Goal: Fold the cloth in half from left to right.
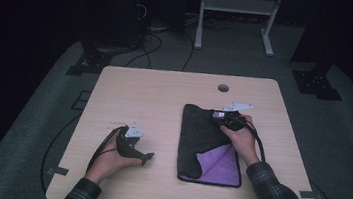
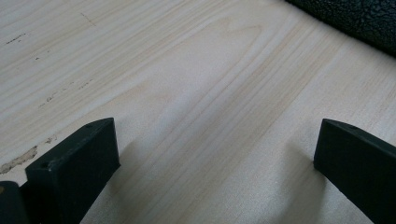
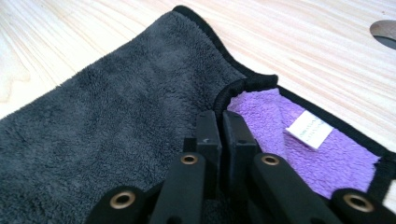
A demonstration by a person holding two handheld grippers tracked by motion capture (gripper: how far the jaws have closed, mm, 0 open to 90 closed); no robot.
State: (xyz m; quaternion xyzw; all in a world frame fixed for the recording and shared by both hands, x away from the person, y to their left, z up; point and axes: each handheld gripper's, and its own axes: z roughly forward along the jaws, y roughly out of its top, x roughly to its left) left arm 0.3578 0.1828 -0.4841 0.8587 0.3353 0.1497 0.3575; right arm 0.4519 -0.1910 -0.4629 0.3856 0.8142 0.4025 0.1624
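Two grippers, right gripper (image 3: 219, 128) jaws pinching towel (image 3: 116, 121) hem, left gripper (image 2: 215, 158) jaws wide, tips cropped.

Light wood rectangular table (image 1: 165, 93), rounded corners, grain visible close up (image 2: 187, 70). Small round hole (image 1: 223, 88) near far edge, right of centre. Chipped, scuffed patch (image 2: 18, 161) on tabletop surface in left gripper view.

Grey carpet floor (image 1: 352, 129) all round table. White metal frame stand (image 1: 235, 5) beyond far edge, two legs on carpet. Loose black cables (image 1: 156, 42) left of it. Black stand base (image 1: 88, 64) off far left corner, another black stand base (image 1: 317, 85) off far right corner. Room beyond dark.
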